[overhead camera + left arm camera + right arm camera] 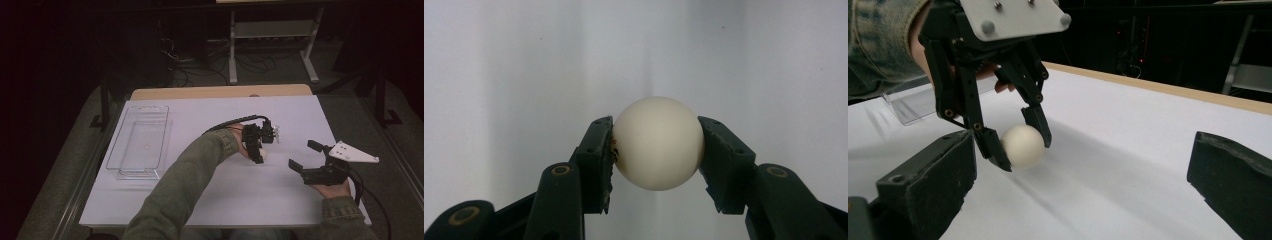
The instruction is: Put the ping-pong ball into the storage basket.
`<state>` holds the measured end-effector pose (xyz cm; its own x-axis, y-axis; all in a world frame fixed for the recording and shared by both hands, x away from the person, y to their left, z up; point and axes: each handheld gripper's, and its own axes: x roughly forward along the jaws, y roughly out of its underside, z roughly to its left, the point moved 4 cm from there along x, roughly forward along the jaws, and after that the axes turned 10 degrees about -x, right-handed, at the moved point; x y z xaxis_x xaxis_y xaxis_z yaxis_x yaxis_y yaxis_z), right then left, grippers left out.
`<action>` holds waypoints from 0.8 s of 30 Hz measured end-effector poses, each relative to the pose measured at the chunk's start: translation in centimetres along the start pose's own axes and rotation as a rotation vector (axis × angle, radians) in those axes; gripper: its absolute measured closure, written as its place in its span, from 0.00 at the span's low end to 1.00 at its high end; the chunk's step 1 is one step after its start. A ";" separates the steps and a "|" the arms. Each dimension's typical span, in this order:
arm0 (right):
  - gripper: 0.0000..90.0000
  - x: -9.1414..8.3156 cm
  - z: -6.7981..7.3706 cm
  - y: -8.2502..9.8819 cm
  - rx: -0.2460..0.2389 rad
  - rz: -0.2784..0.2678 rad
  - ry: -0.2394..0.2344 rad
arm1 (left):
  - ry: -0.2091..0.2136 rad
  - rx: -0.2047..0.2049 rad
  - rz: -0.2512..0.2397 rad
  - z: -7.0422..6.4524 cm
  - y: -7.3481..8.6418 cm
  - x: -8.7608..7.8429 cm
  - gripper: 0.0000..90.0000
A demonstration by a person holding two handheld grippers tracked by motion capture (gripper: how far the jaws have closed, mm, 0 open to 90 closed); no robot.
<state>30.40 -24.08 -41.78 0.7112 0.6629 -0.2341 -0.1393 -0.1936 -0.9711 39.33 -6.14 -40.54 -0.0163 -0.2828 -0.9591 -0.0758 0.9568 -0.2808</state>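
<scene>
Nearest the camera in the high view, the right gripper (300, 156) rests low by the near right part of the white table (200, 200), its jaws spread wide with nothing between them; in the right gripper view those two black jaws frame the scene from the bottom corners. Beyond it and toward the clear tray, the left gripper (259, 156) points downward with its jaws closed on the white ball (263, 154). The left gripper view confirms the grip: both pads press the ball (658, 143) at opposite sides of its widest part, and the ball sits centred between them. In the right gripper view the ball (1022, 146) appears to hang just above the table surface, though contact cannot be ruled out from that angle. The governing relation is the bearing from the held ball to the clear tray (120, 142): the tray lies well apart to the left of the ball, near the left edge of the table, with its long axis running from near to far. The left hand is the nearer one to the tray and already carries the load, so a leftward transfer with that arm is the likely requirement.
</scene>
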 end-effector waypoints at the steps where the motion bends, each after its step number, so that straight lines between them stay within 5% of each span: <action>1: 0.00 0.0 0.0 0.0 0.000 0.000 -0.001 | -0.005 0.007 0.002 0.0 0.0 -0.2 0.57; 24: 0.00 0.1 0.0 0.0 0.001 0.002 -0.003 | -0.029 0.014 0.025 -0.5 1.0 -3.4 0.57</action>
<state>30.40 -24.01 -41.83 0.7089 0.6645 -0.2365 -0.1416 -0.1944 -0.9706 38.77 -4.23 -37.58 0.0107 -0.2565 -0.9665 -0.0613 0.9645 -0.2567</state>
